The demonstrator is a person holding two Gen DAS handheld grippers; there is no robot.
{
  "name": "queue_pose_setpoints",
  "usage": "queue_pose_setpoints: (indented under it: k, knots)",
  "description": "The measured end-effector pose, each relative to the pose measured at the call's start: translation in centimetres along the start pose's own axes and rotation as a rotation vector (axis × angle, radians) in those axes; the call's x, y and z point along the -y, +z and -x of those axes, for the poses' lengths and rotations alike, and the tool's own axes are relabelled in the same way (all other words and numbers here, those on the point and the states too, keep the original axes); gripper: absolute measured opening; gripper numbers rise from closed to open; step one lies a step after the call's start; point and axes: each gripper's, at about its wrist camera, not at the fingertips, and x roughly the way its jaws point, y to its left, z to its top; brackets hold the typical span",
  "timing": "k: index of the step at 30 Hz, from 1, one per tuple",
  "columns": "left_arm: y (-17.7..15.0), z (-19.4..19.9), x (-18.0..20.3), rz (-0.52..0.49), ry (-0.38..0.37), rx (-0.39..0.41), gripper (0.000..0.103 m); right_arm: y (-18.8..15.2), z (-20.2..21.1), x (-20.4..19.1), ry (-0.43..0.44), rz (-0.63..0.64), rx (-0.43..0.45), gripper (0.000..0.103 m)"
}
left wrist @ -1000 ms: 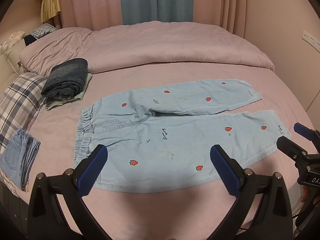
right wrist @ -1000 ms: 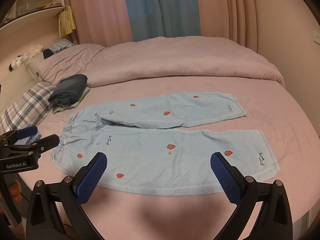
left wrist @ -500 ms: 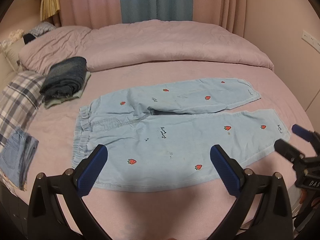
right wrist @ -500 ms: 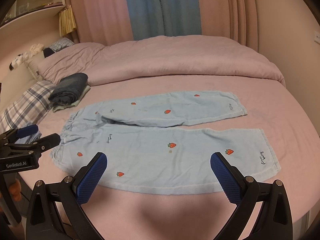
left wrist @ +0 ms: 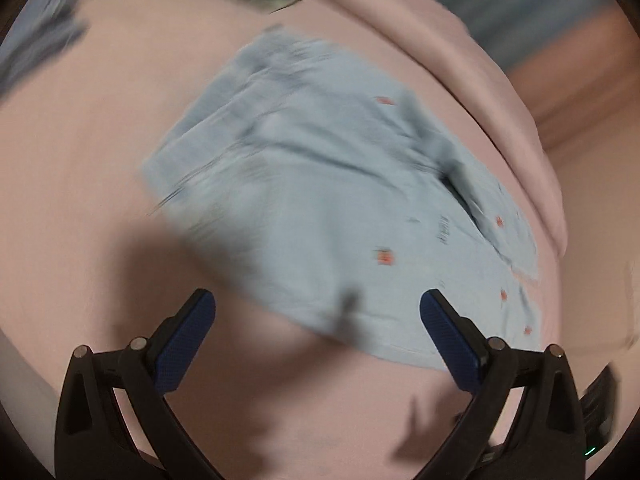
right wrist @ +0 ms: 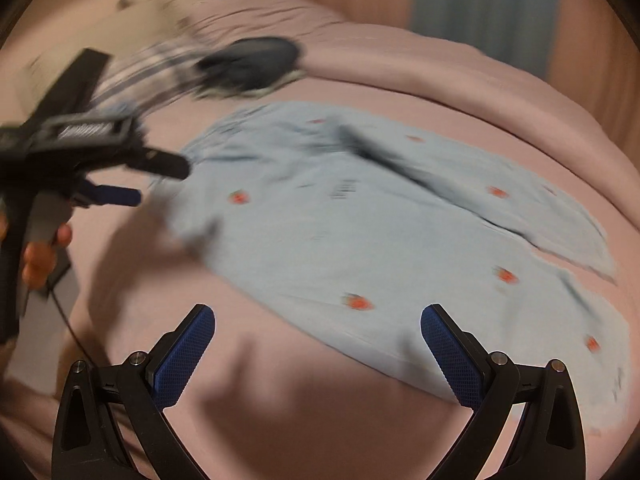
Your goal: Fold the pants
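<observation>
Light blue pants (left wrist: 320, 200) with small red strawberries lie flat on the pink bed, waistband to the left, both legs running right. They also show in the right wrist view (right wrist: 380, 220). Both views are motion-blurred. My left gripper (left wrist: 318, 328) is open and empty, just over the near edge of the pants by the waist end. From the right wrist view it (right wrist: 160, 184) hovers at the waistband. My right gripper (right wrist: 318, 340) is open and empty above the near edge of the front leg.
A folded dark blue garment (right wrist: 248, 60) lies beyond the waistband, next to a plaid pillow (right wrist: 152, 68). A pink duvet (right wrist: 440, 68) is heaped along the far side of the bed. The bed's near edge and floor (right wrist: 44, 320) show at lower left.
Both grippers have swung left and dropped close to the pants. The left one now sits at the waist end, the right one over the near leg. Both stay open.
</observation>
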Motion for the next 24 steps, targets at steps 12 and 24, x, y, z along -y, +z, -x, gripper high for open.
queue_pose_setpoints:
  k: [12,24]
  knots:
    - [2.1,-1.2,-1.4,0.116,-0.042,0.064,0.05,1.0,-5.8,-4.5,-0.08,0.303,-0.025,0.064]
    - [1.2,0.5,-2.7,0.042,0.004,0.099,0.016,1.3,-4.5,-4.9,0.058,0.276,-0.105,0.015]
